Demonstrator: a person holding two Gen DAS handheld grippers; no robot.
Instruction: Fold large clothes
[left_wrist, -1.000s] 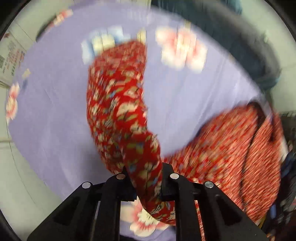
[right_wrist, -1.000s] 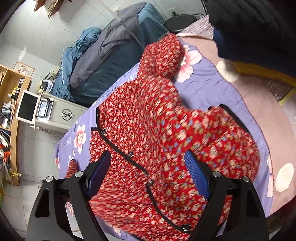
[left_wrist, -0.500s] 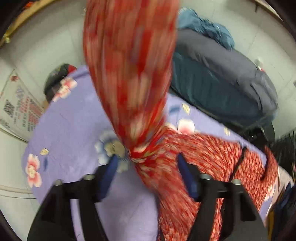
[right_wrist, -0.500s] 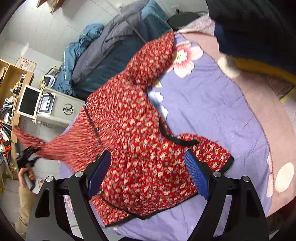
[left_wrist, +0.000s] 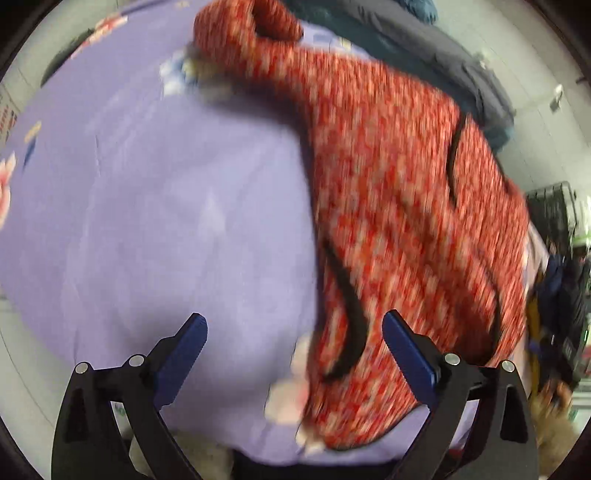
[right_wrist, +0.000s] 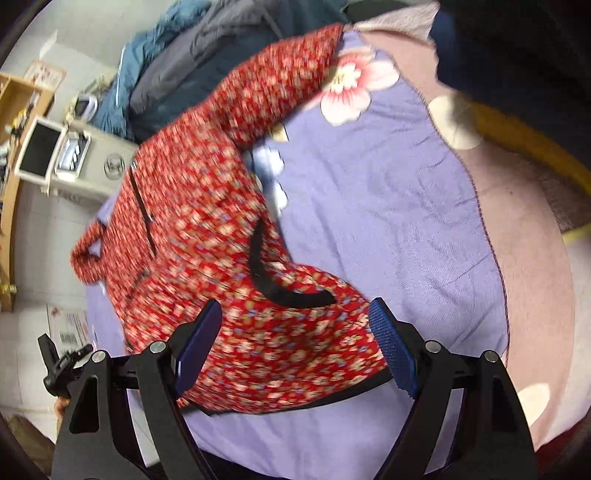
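A large red floral garment (right_wrist: 207, 206) with black trim lies spread on a purple flowered sheet (right_wrist: 388, 192). In the left wrist view the garment (left_wrist: 399, 192) is motion-blurred and fills the right half, one sleeve reaching to the top. My left gripper (left_wrist: 293, 349) is open and empty above the sheet (left_wrist: 155, 206), with the garment's hem between and beside its right finger. My right gripper (right_wrist: 295, 345) is open and empty, hovering over the garment's near corner.
A dark blue and grey bedding heap (right_wrist: 192, 62) lies beyond the sheet. A beige machine with a screen (right_wrist: 70, 155) stands at the left. A pink blanket (right_wrist: 532, 266) with a yellow edge lies at the right. The left gripper (right_wrist: 61, 365) shows at the left.
My left gripper has let go of the red sleeve and opened. The sleeve has dropped and the garment now lies spread flatter. My right gripper stays open.
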